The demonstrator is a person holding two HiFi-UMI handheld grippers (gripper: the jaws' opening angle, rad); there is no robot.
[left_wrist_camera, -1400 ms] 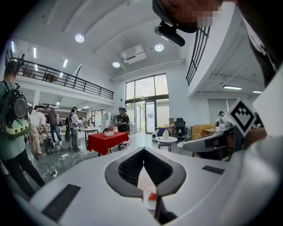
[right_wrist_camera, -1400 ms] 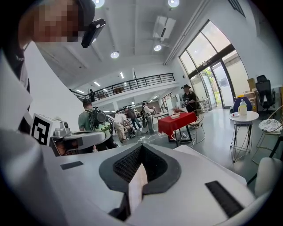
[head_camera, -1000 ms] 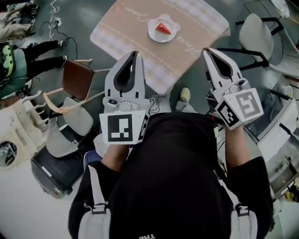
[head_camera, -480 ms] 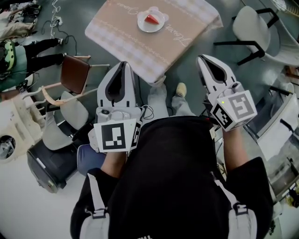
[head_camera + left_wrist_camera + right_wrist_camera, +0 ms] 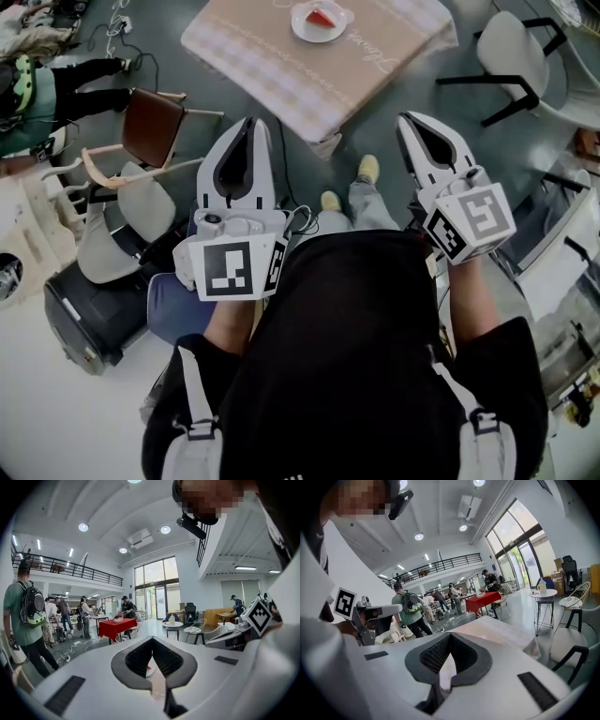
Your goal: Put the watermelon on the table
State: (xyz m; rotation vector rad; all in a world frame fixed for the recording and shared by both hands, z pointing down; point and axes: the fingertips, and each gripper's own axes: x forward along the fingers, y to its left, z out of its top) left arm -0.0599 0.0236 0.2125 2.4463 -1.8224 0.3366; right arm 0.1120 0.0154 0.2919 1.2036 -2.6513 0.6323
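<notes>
Left white two-jaw gripper (image 5: 251, 124): jaws closed tip to tip, nothing between them; right white two-jaw gripper (image 5: 406, 118): jaws likewise closed and empty. Red watermelon wedge (image 5: 322, 16): lies on a round white plate (image 5: 330, 36) on the square table with beige patterned cloth (image 5: 281, 66), well ahead of both grippers, touched by neither. Brown-seated chair (image 5: 150, 141) left of the table, white chair (image 5: 514, 56) right.

Tall windows (image 5: 155, 587) and ceiling lamps (image 5: 84, 527) light everything brightly, with fisheye bending toward dark corners
</notes>
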